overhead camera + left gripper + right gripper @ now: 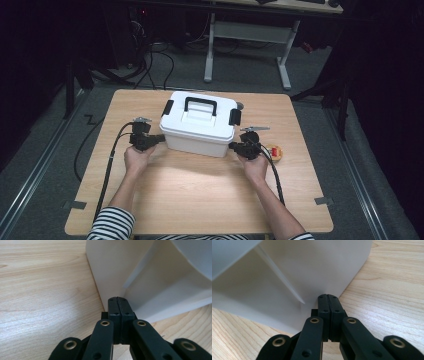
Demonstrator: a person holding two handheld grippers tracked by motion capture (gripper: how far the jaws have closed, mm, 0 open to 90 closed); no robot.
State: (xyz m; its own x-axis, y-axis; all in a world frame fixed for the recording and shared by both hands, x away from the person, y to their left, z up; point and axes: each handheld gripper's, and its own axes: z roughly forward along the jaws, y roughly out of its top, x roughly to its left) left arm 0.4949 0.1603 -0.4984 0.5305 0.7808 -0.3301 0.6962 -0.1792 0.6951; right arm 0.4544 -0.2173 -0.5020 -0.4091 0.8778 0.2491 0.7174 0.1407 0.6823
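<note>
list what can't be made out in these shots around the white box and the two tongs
- Inside of the white plastic storage box: hidden in the high view by its closed lid with the black handle.
- Whether the shut left tongs or right tongs touch the box wall: the tips block the contact spot in both gripper views.
- Small round red and tan object: too small in the high view to identify, partly behind the right hand.
- Grey thing behind the box: mostly hidden by the box.

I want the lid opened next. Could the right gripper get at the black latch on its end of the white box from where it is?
Probably yes. The right gripper, shut, sits at the white box low on that end, and the black latch is just above it on the same end, with nothing between. It would need to rise.
</note>
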